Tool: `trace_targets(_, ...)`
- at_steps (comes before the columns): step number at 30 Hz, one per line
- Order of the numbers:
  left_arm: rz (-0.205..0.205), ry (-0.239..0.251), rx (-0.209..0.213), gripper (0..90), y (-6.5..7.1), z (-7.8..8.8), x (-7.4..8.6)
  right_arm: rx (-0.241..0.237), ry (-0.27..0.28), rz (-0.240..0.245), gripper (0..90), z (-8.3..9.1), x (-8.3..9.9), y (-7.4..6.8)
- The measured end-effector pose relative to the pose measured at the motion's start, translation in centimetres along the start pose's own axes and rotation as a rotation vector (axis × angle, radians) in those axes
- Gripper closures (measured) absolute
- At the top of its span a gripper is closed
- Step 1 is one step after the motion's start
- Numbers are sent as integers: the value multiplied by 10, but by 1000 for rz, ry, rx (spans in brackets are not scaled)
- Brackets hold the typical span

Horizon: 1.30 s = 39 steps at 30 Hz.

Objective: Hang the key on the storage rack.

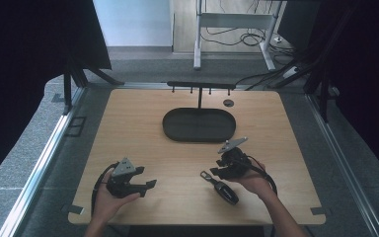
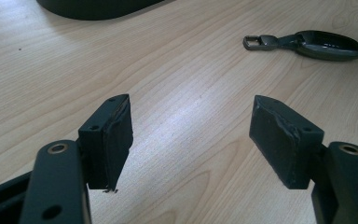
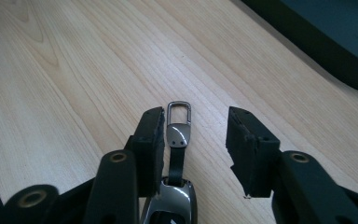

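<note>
— Since the right gripper (image 3: 193, 128) sits right over the key fob (image 1: 220, 186), which way does the fob run against it?

— Lengthwise along the gripper. In the right gripper view the fob's metal clip (image 3: 179, 122) points away between the jaws, its strap runs back toward the camera, and the glossy body lies under the gripper. The clip hugs the jaw at the left of that view, touching or just beside it; the other jaw stands apart from it.

— So nothing is gripped?

— Not as far as I can see. The jaws are about half open with the clip between them, and the pads don't press it from both sides.

— Where is it on the table (image 1: 143, 123)?

— Flat, near the front edge, right of the middle, well short of the dark oval tray (image 1: 172, 129) by the far edge.

— And the left gripper (image 1: 150, 184)?

— Wide open, empty, resting near the front edge to the left; the fob lies well off ahead of it. The right hand is clearly nearer.
</note>
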<state>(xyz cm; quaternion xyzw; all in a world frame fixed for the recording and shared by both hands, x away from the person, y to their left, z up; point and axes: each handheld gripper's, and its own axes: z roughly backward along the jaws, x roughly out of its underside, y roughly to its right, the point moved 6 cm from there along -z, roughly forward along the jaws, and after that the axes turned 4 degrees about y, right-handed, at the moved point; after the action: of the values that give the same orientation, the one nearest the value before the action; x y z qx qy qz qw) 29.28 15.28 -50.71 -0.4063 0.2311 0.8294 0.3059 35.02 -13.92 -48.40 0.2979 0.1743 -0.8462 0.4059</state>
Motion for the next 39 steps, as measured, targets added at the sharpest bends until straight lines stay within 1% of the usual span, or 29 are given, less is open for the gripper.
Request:
trace_targets(4, 1, 1, 0, 307, 0, 0, 0, -6, -17, 5, 573, -4, 1, -2)
trace_targets(5, 2, 0, 0, 307, -1, 0, 0, -9, -32, 5, 575, -7, 2, -3)
trace_targets(6, 2, 0, 0, 307, -1, 0, 0, -9, -32, 5, 575, -7, 2, -3)
trace_targets(7, 2, -1, 1, 307, -1, 0, 0, -11, -48, 7, 577, -10, 4, -3)
trace_targets(8, 2, -1, 1, 307, -1, 0, 0, -11, -48, 7, 577, -10, 4, -3)
trace_targets(9, 1, -2, 1, 308, 0, -1, 1, -16, -63, 5, 578, -14, 6, -4)
trace_targets(11, 1, -2, 2, 307, 0, -1, 1, -17, -70, 6, 580, -15, 7, -4)
trace_targets(12, 1, -2, 3, 307, 0, 0, 0, -17, -84, 10, 589, -19, 9, -5)
trace_targets(14, 1, -2, 3, 307, 0, 0, 0, -16, -86, 10, 591, -19, 10, -5)
trace_targets(15, 1, -3, 3, 307, 0, -1, 0, -20, -99, 11, 593, -22, 11, -6)
trace_targets(16, 1, -3, 3, 307, 0, -1, 0, -20, -99, 11, 593, -22, 11, -6)
trace_targets(21, -1, -8, 5, 306, 1, -2, 1, -16, -138, 10, 600, -26, 15, -5)
trace_targets(27, -2, -5, 6, 306, 1, -1, 1, -17, -166, 6, 601, -30, 18, -4)
trace_targets(29, -2, -7, 6, 306, 1, -2, 1, -18, -167, 7, 601, -30, 19, -4)
trace_targets(39, -2, -8, 8, 305, 1, -1, 1, -27, -222, -5, 607, -38, 22, -4)
